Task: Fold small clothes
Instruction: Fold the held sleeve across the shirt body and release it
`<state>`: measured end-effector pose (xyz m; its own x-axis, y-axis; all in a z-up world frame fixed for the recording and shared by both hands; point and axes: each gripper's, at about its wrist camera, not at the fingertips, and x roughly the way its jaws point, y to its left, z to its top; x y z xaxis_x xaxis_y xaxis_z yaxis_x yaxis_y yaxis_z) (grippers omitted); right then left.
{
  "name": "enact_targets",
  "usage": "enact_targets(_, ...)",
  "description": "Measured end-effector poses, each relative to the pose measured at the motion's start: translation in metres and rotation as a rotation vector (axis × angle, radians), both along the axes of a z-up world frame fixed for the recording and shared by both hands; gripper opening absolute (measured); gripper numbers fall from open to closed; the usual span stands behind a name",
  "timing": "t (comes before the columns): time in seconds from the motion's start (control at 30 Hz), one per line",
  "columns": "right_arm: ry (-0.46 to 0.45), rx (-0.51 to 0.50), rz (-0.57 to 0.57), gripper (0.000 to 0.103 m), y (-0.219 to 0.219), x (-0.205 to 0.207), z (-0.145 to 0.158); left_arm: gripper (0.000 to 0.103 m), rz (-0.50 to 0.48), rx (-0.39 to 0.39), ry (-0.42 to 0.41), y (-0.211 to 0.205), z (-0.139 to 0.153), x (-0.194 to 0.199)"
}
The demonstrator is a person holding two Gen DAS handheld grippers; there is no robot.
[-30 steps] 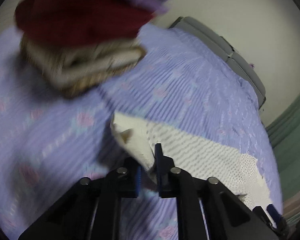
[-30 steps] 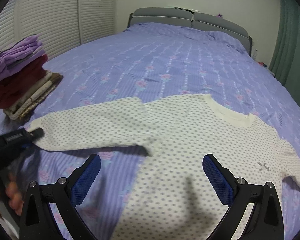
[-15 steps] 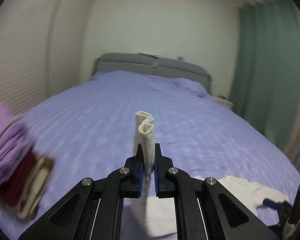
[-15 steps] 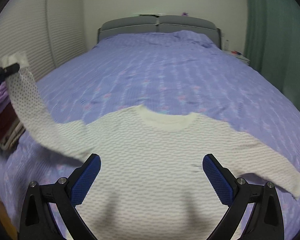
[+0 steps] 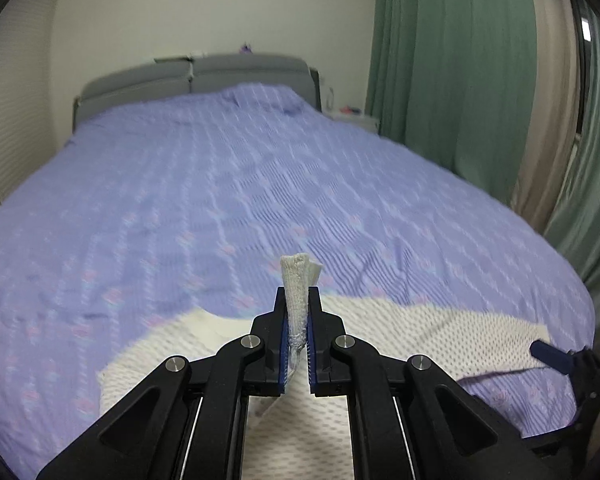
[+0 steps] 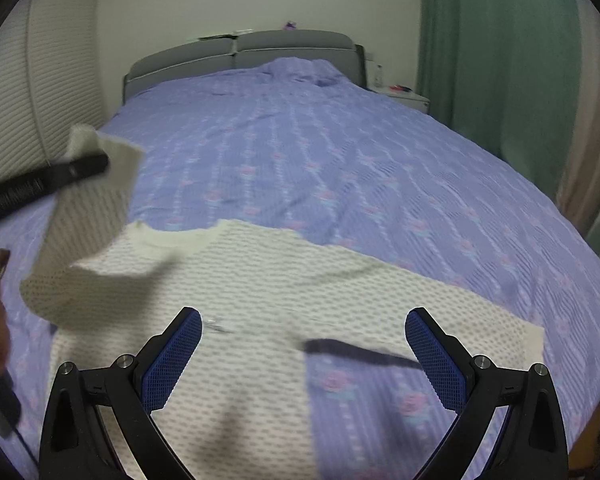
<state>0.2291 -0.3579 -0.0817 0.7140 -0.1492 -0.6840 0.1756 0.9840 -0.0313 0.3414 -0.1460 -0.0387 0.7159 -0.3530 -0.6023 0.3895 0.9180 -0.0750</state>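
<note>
your left gripper (image 5: 297, 316) clenched on the sweater (image 6: 268, 280) cuff, your right gripper (image 6: 303, 344) released, sweater near the bed (image 6: 340, 152) foot edge, green curtain (image 6: 500, 60)

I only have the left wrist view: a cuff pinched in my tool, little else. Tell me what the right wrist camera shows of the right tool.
Observer: The right tool is wide open with nothing between its pads. It hovers over the body of the shirt.
Operator: Now describe how the sleeve hangs from my tool.
Observer: The lifted sleeve runs down from the left tool to the shoulder, clear of the bedspread. It casts a shadow across the shirt's chest.
</note>
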Motion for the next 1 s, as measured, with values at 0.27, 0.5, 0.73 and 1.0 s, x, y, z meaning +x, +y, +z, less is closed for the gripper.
enact_targets(0.27, 0.021, 0.025, -0.054, 0.103, -0.031, -0.002, -0.013, 0.062, -0.026, 0.042, 0.093, -0.016, -0.042, 0.013)
enact_targets(0.5, 0.033, 0.038, -0.077, 0.103, -0.037, -0.006, -0.015, 0.084, -0.05, -0.024, -0.01, 0.032, -0.004, -0.021)
enact_targets(0.73, 0.023, 0.081, 0.013, 0.102, -0.014, -0.007, -0.02, 0.087, 0.046, 0.109, -0.107, 0.131, -0.008, -0.076)
enact_targets(1.0, 0.063, 0.184, 0.113, 0.085, 0.028, -0.011, -0.049, 0.07, 0.068, 0.2, -0.014, 0.169, -0.068, -0.094)
